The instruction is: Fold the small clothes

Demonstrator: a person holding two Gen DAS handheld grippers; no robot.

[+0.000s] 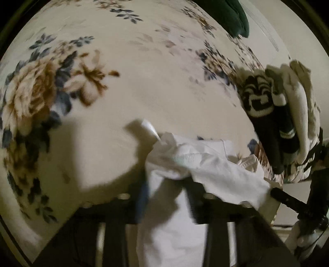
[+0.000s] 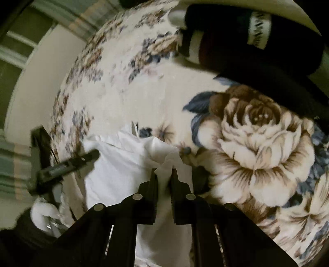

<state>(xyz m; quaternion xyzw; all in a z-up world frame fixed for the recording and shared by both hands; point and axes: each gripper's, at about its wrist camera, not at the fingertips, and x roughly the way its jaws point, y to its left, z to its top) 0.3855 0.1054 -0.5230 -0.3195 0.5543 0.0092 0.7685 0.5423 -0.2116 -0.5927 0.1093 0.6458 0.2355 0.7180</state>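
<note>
With my right gripper (image 2: 163,174) and left gripper (image 1: 166,184) each pinching the crumpled white cotton garment (image 2: 123,162) above the cream floral blanket (image 2: 257,143), folding has barely begun, while folded socks (image 1: 273,115) sit stacked nearby.

Left claw (image 1: 166,180) tips: smeared by blur, draped by the white garment (image 1: 205,164).
Green cloth (image 1: 230,16): cut off at the top edge.
Sock pile (image 1: 277,115): far end hidden.
</note>
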